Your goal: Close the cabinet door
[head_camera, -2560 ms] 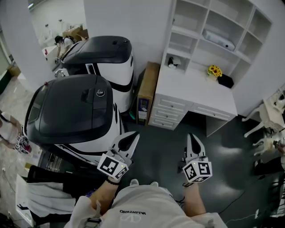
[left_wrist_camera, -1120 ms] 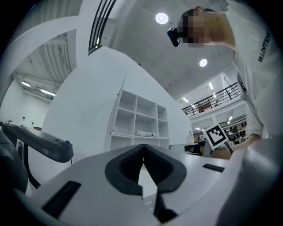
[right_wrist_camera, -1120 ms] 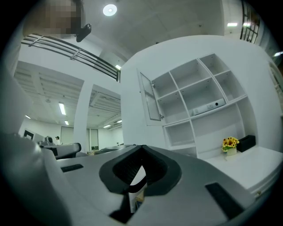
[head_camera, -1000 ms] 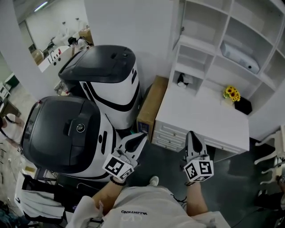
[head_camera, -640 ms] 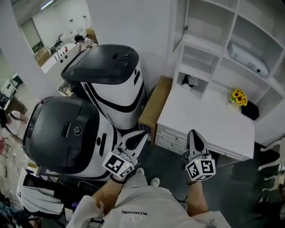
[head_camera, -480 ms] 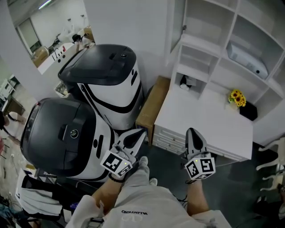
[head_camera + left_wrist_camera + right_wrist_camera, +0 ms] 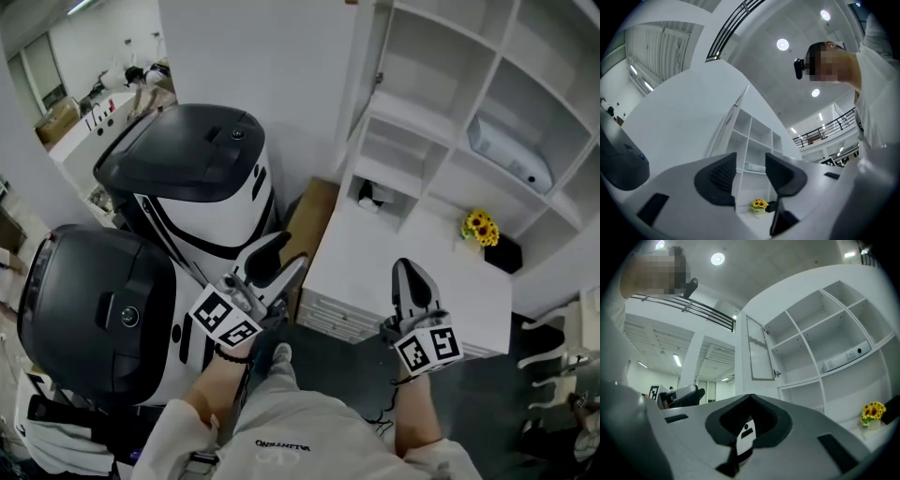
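The cabinet door [image 7: 363, 70] is a white door with a glass panel, swung open at the left end of the white shelf unit [image 7: 450, 103]. In the right gripper view the cabinet door [image 7: 758, 350] stands out from the shelves on its hinge. My left gripper [image 7: 284, 255] hangs over the gap beside the desk; its jaws are opening, with nothing between them. The left gripper [image 7: 750, 165] points up toward the shelves. My right gripper [image 7: 405, 269] is shut and empty over the desk's front edge, and the right gripper [image 7: 750, 397] aims at the door. Both are well short of the door.
Two large black-and-white machines [image 7: 187, 178] [image 7: 84, 319] stand at the left. A brown box [image 7: 305, 220] sits between them and the white desk [image 7: 403, 253]. Sunflowers [image 7: 478, 225] and a black box [image 7: 504, 253] rest on the desk, and a white device [image 7: 506, 150] lies on a shelf.
The person has stepped closer to the desk and shelves. Both grippers have risen and moved forward. The left jaws, shut before, now stand apart.
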